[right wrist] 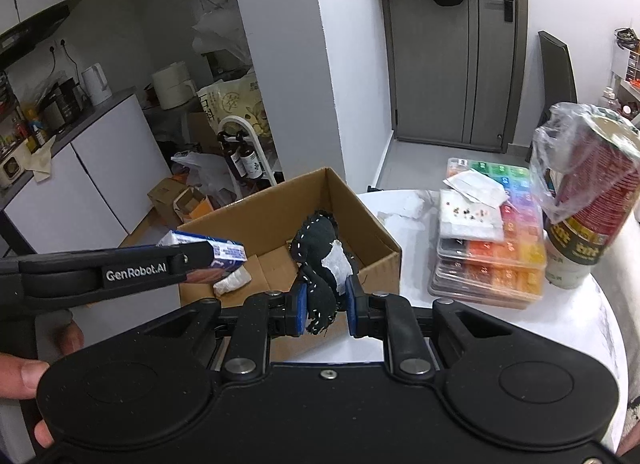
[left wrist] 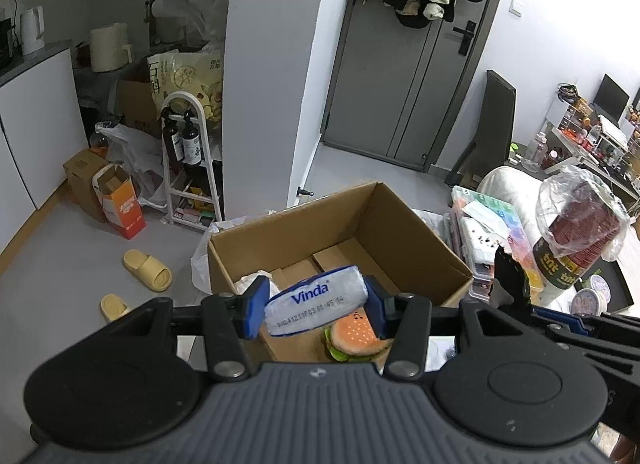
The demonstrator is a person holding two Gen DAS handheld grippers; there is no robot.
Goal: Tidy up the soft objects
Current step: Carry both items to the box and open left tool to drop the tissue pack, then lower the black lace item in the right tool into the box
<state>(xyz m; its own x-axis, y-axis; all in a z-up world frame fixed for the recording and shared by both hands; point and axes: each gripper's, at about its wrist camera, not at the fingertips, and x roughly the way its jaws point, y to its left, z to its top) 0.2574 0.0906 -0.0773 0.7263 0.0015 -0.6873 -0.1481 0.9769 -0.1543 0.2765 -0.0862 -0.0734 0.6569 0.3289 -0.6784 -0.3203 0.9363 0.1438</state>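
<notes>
My left gripper (left wrist: pixel 316 306) is shut on a white and blue Vinda tissue pack (left wrist: pixel 316 306) and holds it over the near end of an open cardboard box (left wrist: pixel 416 232). A plush burger (left wrist: pixel 356 338) lies in the box just below the pack. My right gripper (right wrist: pixel 326 306) is shut on a black and white plush toy (right wrist: pixel 320 264) above the box's near wall (right wrist: pixel 376 264). The left gripper and its tissue pack (right wrist: pixel 224 254) also show at the left of the right wrist view. A small white soft item (right wrist: pixel 232 282) lies on the box floor.
The box stands on a white round table (right wrist: pixel 520 328). To its right are stacked clear bead cases (right wrist: pixel 492 252) and a tall cup stack in plastic wrap (right wrist: pixel 588 192). Yellow slippers (left wrist: pixel 146 270), small cartons and a white rack (left wrist: pixel 192 168) stand on the floor at left.
</notes>
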